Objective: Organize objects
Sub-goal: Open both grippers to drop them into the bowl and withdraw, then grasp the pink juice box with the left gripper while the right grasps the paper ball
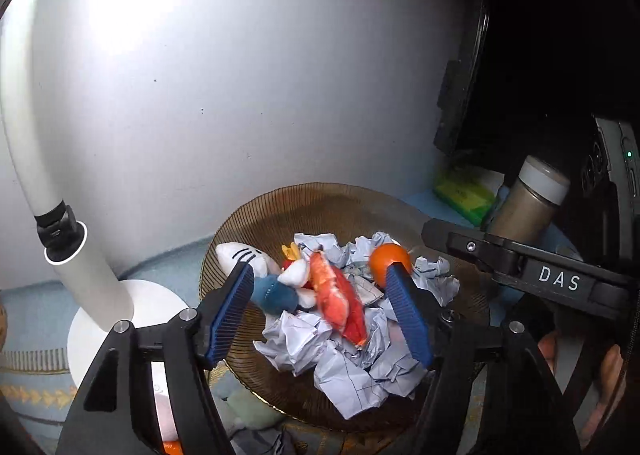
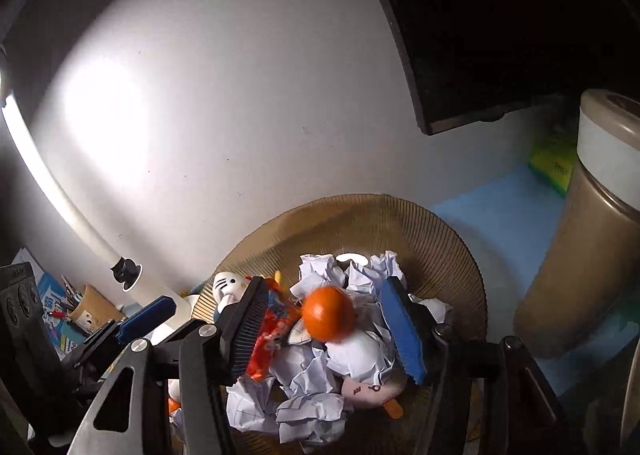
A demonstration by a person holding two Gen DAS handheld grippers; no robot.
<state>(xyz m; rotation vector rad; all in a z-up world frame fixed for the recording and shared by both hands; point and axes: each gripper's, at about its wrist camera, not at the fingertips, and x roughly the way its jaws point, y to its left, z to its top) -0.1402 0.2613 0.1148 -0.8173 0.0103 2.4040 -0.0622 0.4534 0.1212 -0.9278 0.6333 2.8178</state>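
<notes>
A brown ribbed bowl holds several crumpled paper balls, a red-orange snack packet, a blue and white plush shark and an orange ball. My left gripper is open over the bowl, its fingers either side of the packet. In the right wrist view the bowl lies below my open right gripper. The orange ball shows blurred between its fingers, apart from both pads. A white kitty plush and the packet lie at the left.
A white lamp arm and base stand left of the bowl. A tan bottle with a white band stands right of it, a green packet behind. A dark monitor hangs at the upper right. A pen cup stands far left.
</notes>
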